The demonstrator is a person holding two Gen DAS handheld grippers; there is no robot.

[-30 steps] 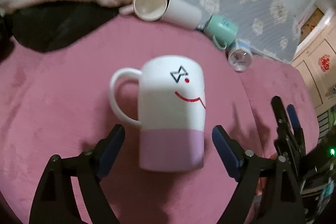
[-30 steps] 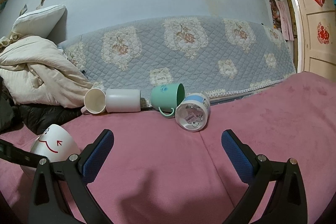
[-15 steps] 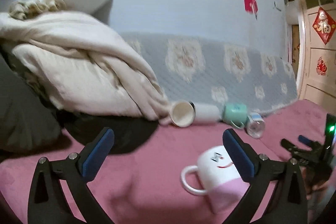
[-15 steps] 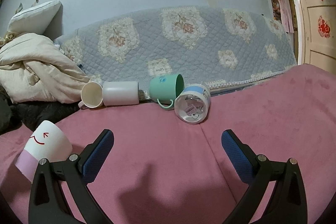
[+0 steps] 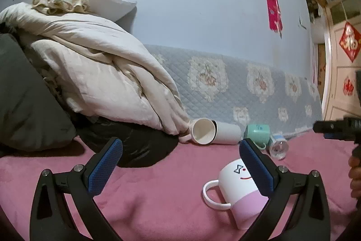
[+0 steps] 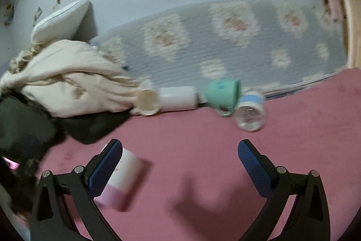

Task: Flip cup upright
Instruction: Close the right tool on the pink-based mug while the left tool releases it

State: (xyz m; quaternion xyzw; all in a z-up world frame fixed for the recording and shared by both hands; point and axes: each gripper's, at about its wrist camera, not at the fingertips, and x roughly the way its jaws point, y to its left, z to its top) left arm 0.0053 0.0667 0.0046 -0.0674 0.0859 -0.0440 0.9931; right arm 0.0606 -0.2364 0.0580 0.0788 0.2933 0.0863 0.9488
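A white mug (image 5: 239,189) with a pink band at its rim end, a drawn face and a white handle stands mouth-down on the pink bed cover. In the left wrist view it sits low right, partly behind my right finger (image 5: 257,171). My left gripper (image 5: 180,166) is open and empty, raised behind the mug. In the blurred right wrist view the mug (image 6: 124,175) is behind my left finger (image 6: 106,168). My right gripper (image 6: 180,168) is open and empty.
Along the quilted headboard lie a white mug (image 5: 203,133) and white cylinder (image 5: 226,133), a green mug (image 5: 258,134) and a clear jar (image 5: 278,147), all on their sides. A cream duvet (image 5: 94,73) and dark cloth (image 5: 140,148) fill the left.
My left gripper pulled back and tilted up from directly over the mug, leaving it mouth-down on the cover. My right gripper swung left toward the mug; its view is now motion-blurred.
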